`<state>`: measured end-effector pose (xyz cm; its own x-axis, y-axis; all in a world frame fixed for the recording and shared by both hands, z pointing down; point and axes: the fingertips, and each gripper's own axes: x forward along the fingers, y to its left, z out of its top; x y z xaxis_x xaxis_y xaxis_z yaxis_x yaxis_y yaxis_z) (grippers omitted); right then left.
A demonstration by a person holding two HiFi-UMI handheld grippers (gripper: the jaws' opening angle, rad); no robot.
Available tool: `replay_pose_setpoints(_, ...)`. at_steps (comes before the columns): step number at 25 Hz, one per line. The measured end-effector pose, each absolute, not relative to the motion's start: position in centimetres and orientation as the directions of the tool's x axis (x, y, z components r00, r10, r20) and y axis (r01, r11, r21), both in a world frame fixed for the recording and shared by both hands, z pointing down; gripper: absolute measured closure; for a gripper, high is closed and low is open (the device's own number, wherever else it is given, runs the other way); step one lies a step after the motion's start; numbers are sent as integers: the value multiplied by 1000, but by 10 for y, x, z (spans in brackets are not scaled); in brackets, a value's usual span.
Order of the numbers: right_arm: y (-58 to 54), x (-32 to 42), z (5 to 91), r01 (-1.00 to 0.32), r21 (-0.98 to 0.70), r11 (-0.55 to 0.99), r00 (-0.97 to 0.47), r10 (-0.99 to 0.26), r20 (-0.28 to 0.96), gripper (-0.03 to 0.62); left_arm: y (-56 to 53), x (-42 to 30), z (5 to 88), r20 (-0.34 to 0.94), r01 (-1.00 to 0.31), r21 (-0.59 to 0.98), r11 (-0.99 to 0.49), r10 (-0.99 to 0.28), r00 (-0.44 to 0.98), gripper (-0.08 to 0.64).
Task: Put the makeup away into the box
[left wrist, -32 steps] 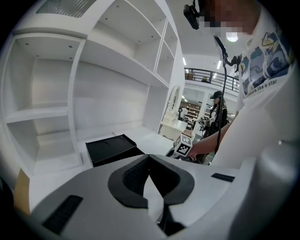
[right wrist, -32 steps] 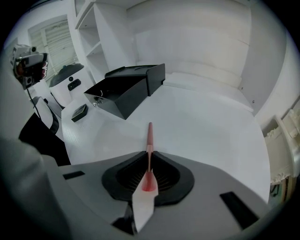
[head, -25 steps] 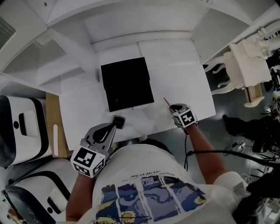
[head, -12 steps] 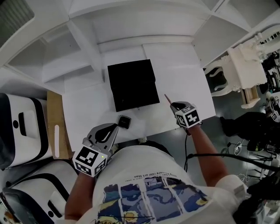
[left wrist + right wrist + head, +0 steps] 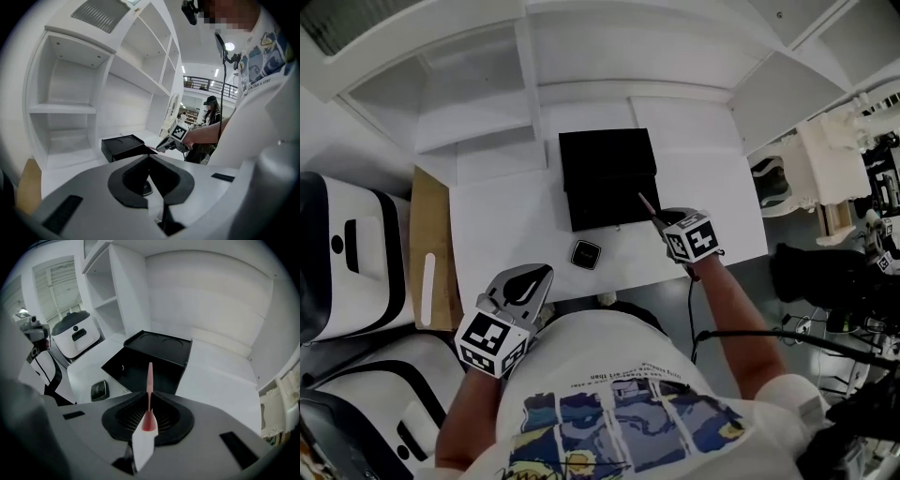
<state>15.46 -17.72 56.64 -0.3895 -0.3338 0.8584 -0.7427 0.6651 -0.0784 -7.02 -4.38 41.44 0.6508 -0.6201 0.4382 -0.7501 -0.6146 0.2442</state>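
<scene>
A black box (image 5: pixel 607 178) stands open on the white table (image 5: pixel 497 220), its lid lying flat behind it; the right gripper view also has the black box (image 5: pixel 154 359). My right gripper (image 5: pixel 664 225) is shut on a thin pink makeup pencil (image 5: pixel 646 203), whose tip hangs over the box's front right edge. That pencil (image 5: pixel 150 378) sticks straight out from the right gripper (image 5: pixel 149 401). A small dark compact (image 5: pixel 586 253) lies on the table in front of the box. My left gripper (image 5: pixel 542 276) is drawn back at the table's front edge, shut and holding nothing, apart from the compact (image 5: pixel 146 187).
White shelving (image 5: pixel 478 103) rises behind the table. Two white and black machines (image 5: pixel 347 262) and a brown board (image 5: pixel 431 234) stand at the left. White ornate furniture (image 5: pixel 830 155) and cables are at the right. Another person (image 5: pixel 211 108) stands far off.
My right gripper has risen and carried the pink pencil toward the box's front edge. My left gripper has drawn back from the compact, which stays on the table.
</scene>
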Motion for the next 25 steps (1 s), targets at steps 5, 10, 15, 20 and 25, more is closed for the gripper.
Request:
replay_pose_setpoints(5, -189, 126, 573, -735, -79, 673, -378, -311, 872, 529, -35, -93, 415, 433, -769, 248, -589, -643, 632, 546)
replay_pose_setpoints(10, -198, 102, 585, -731, -80, 677, -354, -277, 893, 529, -27, -112, 416, 430, -785, 248, -567, -662, 614, 546)
replay_pose_setpoints(15, -205, 86, 599, -722, -65, 688, -329, -259, 908, 529, -20, -127, 419, 428, -801, 251, -544, -679, 596, 546)
replay_pose_setpoints(20, -212, 78, 612, -719, -53, 693, -306, -247, 920, 529, -17, -141, 422, 433, -814, 257, -521, -690, 579, 546)
replay_pose_setpoints(25, -219, 76, 625, -727, -42, 686, -275, -235, 932, 529, -14, -150, 425, 444, -821, 266, -505, -692, 569, 546)
